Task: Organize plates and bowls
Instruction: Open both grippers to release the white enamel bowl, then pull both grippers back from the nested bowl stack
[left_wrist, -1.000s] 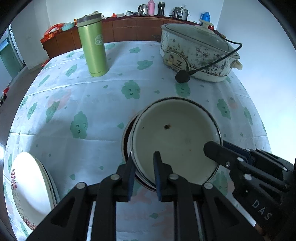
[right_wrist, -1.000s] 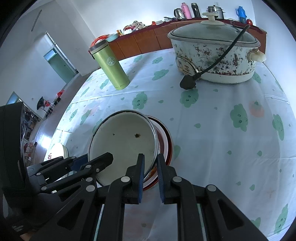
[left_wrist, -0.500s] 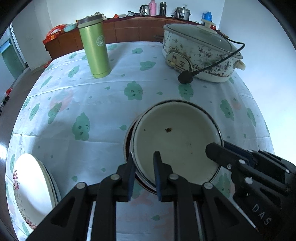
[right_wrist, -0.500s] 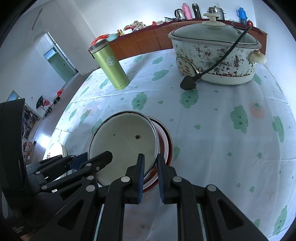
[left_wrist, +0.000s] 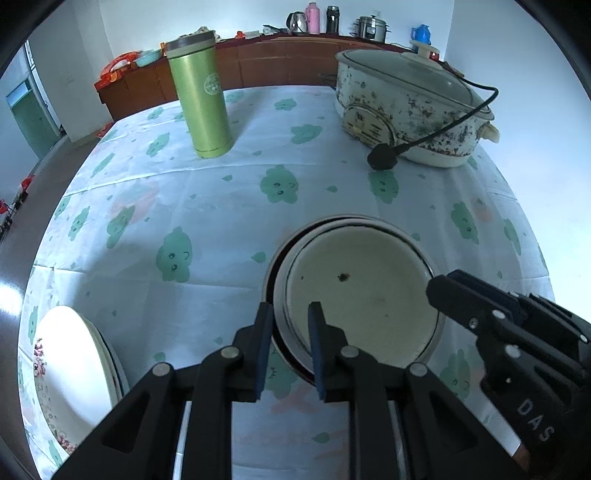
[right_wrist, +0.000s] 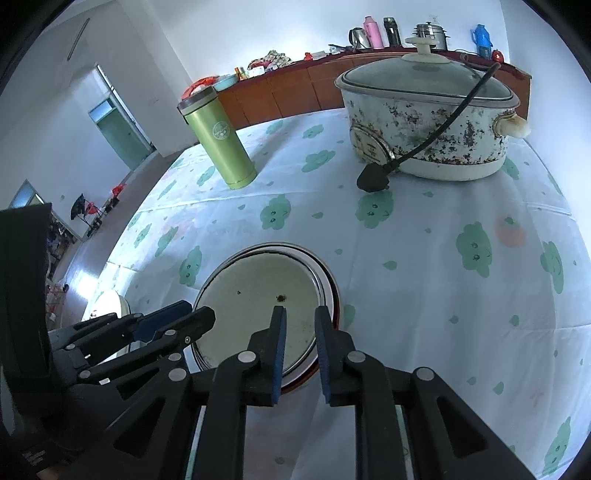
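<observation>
Both the left gripper (left_wrist: 290, 321) and right gripper (right_wrist: 300, 325) straddle the enamel bowl's (left_wrist: 362, 299) rim, jaws easing slightly apart; next, release and withdraw.

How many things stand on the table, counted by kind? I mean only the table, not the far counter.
Bowl stack: 1
Plate stack: 1
Green flask: 1
Cooker with plug: 1
Total: 4

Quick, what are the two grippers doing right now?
Left hand-held gripper: jaws just eased wider, astride the rim of the cream enamel bowl; grip cannot be told.
Right hand-held gripper: astride the same rim; grip cannot be told.
</observation>
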